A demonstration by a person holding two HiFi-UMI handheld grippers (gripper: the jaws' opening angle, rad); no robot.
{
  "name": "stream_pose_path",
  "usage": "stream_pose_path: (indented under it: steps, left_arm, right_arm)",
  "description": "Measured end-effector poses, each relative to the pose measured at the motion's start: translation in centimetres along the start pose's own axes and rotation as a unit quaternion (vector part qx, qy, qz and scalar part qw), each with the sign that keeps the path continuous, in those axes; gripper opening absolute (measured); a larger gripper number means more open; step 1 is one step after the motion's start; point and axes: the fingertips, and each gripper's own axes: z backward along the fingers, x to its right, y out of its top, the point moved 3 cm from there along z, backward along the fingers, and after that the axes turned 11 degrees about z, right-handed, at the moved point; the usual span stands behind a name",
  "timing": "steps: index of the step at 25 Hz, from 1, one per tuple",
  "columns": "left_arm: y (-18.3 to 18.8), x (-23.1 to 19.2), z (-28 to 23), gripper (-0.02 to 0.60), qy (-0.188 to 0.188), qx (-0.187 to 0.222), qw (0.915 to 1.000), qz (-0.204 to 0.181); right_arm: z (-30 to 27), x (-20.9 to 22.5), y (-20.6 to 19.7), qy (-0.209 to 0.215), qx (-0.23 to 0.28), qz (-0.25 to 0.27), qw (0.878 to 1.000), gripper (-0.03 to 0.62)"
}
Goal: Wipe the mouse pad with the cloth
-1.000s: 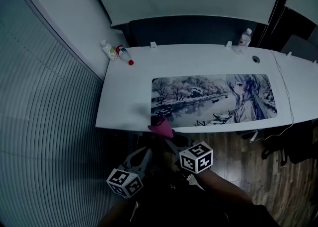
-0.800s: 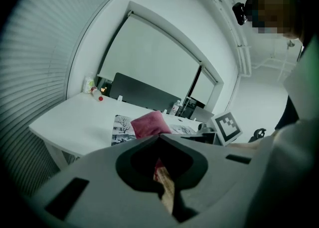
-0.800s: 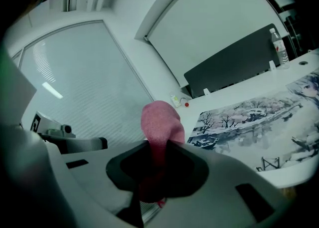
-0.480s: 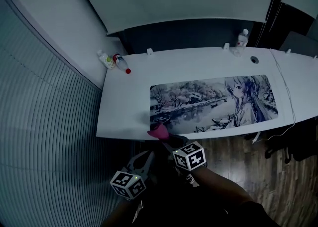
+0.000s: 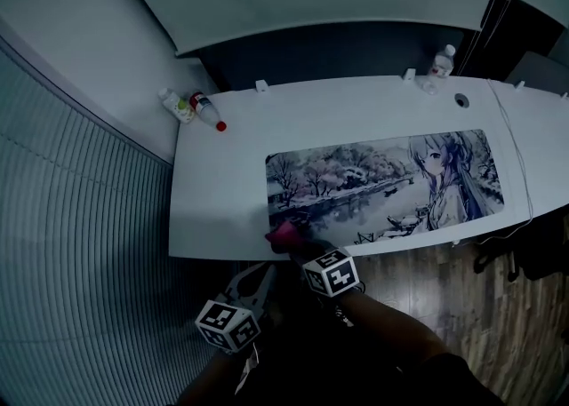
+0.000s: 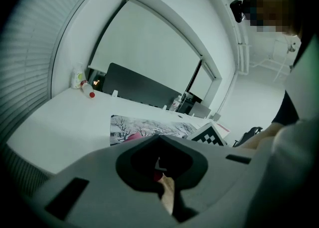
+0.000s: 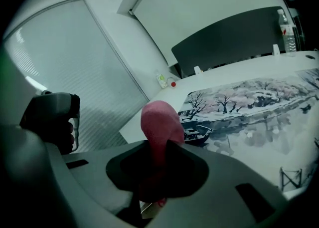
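Crumpled pink cloth (image 5: 283, 234) at the long printed mouse pad (image 5: 382, 184) corner.
Fingers of right gripper (image 5: 292, 246) pinched it, those of left gripper (image 5: 265, 271) pressed together; dragging risked rucking the pad.

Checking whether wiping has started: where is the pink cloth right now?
Head view: the pink cloth is clamped in the right gripper, at the near-left corner of the mouse pad, by the front edge of the desk.

The mouse pad (image 5: 382, 184) lies on the tabletop (image 5: 222, 191), toward its front and right. Two bottles (image 5: 191, 107) lie at the back left corner, and another bottle (image 5: 442, 61) stands at the back right. The cloth (image 5: 284, 235) is at the pad's front left corner.
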Motion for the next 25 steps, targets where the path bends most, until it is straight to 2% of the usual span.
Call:
stream_pose_path:
  steps: [9,13,21,25]
  left_arm:
    - [0.8,-2.5,-2.4,0.005,-0.019,-0.029,0.9994,0.006]
    - [1.4,-2.3,-3.7,0.005,-0.037,-0.042,0.9984,0.002]
    - [1.9,-1.9,-6.1,0.005,-0.082,-0.071,0.994,-0.008]
    - [2.3,-1.4,-7.3,0.005,-0.111,-0.084,0.9902,-0.014]
  right_arm:
    - [-2.7,2.1,-0.6,-0.03,-0.032,-0.003,0.999,0.086]
    - [-2.4,2.9,-0.3,-0.046,-0.039,-0.001,0.998,0.086]
    - [-1.5,4.2,-0.5,-0.073,-0.04,-0.035,0.996,0.086]
    - [-0.4,5.5,-1.3,-0.102,-0.048,-0.047,0.992,0.086]
